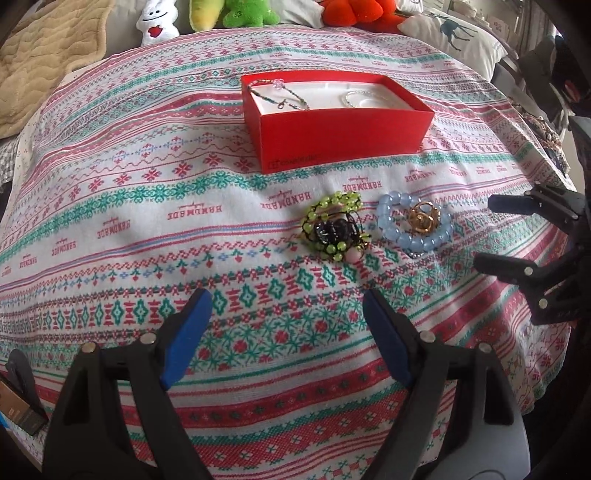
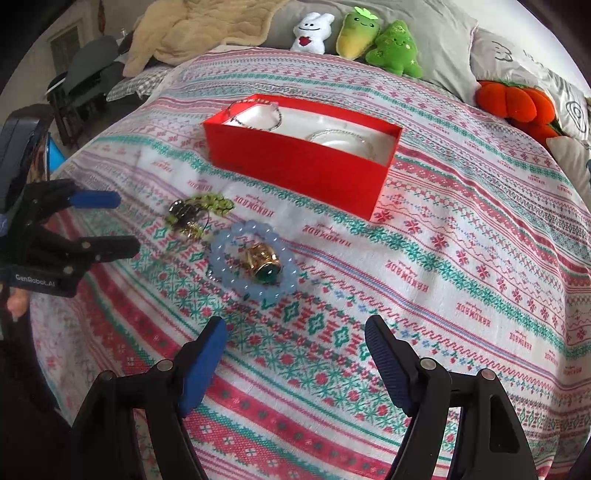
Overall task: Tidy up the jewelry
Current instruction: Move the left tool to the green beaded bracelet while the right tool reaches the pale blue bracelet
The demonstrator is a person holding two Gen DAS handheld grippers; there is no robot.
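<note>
A red box (image 1: pixel 343 136) (image 2: pixel 295 162) with a white liner stands on the patterned cloth and holds a thin chain bracelet (image 1: pixel 277 94) and a clear bead bracelet (image 1: pixel 356 98). In front of it lie a green bead bracelet with a black piece (image 1: pixel 332 229) (image 2: pixel 195 212), a pale blue bead bracelet (image 1: pixel 410 236) (image 2: pixel 255 258) and a gold ring with a green stone (image 1: pixel 423 219) (image 2: pixel 264 264) inside the blue one. My left gripper (image 1: pixel 286 306) (image 2: pixel 122 225) is open and empty, near the green bracelet. My right gripper (image 2: pixel 295 339) (image 1: pixel 484 232) is open and empty, near the blue bracelet.
The patterned cloth (image 1: pixel 147 221) covers a bed. Plush toys (image 2: pixel 354 35) and an orange plush (image 2: pixel 517 107) line the far edge. A beige blanket (image 1: pixel 40 55) lies at the back left, pillows (image 1: pixel 450 37) at the back right.
</note>
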